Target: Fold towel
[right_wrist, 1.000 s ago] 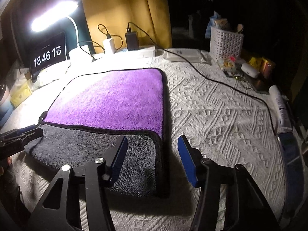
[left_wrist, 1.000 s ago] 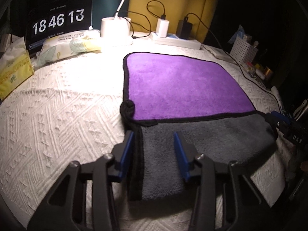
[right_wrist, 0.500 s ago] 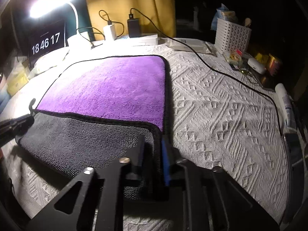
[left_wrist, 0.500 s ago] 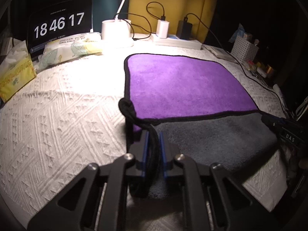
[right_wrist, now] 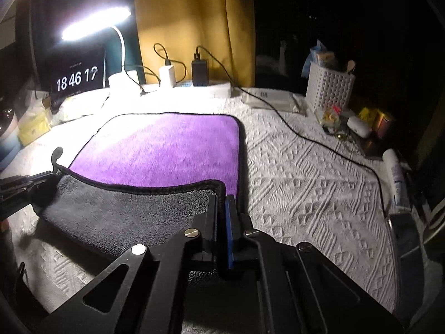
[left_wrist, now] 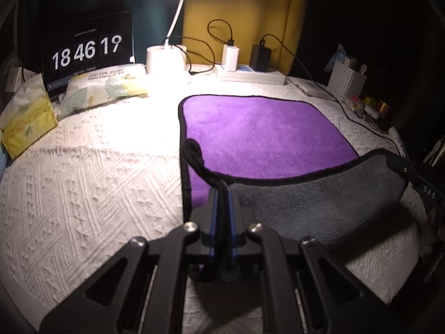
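A towel (left_wrist: 264, 136), purple on top and grey underneath with black trim, lies on the white textured cloth (left_wrist: 91, 172); it also shows in the right wrist view (right_wrist: 164, 147). Its near edge is turned up, grey side showing (left_wrist: 319, 197). My left gripper (left_wrist: 221, 194) is shut on the towel's near left corner, which is lifted; a black hanging loop (left_wrist: 192, 150) sticks out there. My right gripper (right_wrist: 222, 199) is shut on the near right corner, also raised. Each gripper shows at the edge of the other's view, the right one (left_wrist: 417, 178) and the left one (right_wrist: 25, 183).
At the back stand a lit desk lamp (left_wrist: 167, 58), a clock display (left_wrist: 86, 50), tissue packs (left_wrist: 105, 86), a yellow tissue box (left_wrist: 27, 128) and a power strip with chargers (left_wrist: 250, 72). A black cable (right_wrist: 319, 144), a white basket (right_wrist: 328, 89) and small items lie on the right.
Both grippers closed on the towel's near corners and have lifted them, so the grey folded edge now rises off the cloth and has moved a little toward the far side.
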A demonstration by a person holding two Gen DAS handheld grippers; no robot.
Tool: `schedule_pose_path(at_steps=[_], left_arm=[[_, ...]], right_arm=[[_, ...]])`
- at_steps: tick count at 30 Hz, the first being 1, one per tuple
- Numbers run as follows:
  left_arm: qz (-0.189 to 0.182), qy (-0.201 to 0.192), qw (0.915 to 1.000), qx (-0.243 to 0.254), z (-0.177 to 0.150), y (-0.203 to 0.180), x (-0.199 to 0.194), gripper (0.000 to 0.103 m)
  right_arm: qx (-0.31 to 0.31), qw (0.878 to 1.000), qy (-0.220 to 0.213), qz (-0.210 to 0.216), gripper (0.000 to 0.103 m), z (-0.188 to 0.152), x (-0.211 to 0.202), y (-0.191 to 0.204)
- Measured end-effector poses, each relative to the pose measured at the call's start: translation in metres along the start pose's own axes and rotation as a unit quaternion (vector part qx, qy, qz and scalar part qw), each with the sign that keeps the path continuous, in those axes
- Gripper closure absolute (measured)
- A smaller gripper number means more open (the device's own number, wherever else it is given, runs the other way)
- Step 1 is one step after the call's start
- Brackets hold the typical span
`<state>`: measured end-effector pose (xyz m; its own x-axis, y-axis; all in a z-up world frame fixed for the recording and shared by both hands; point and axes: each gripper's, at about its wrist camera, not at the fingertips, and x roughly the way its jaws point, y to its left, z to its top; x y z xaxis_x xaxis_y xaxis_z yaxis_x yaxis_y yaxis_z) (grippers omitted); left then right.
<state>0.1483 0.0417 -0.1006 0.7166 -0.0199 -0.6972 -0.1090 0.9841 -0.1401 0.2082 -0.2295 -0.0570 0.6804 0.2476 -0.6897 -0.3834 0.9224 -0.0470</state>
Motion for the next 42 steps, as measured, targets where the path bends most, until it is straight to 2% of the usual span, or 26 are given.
schedule_pose_path(at_steps=[24,42], left_arm=[[0.005,-0.044,0.9990,0.006,0.026,0.004,-0.009,0.096],[0.009,-0.081,0.9965,0.020,0.062,0.004,-0.006,0.096]], right_arm=[[-0.014,0.999,-0.044,-0.001,0.098,0.030,-0.006,0.006],[-0.021,0.998,-0.062,-0.008,0.098,0.057,0.010,-0.001]])
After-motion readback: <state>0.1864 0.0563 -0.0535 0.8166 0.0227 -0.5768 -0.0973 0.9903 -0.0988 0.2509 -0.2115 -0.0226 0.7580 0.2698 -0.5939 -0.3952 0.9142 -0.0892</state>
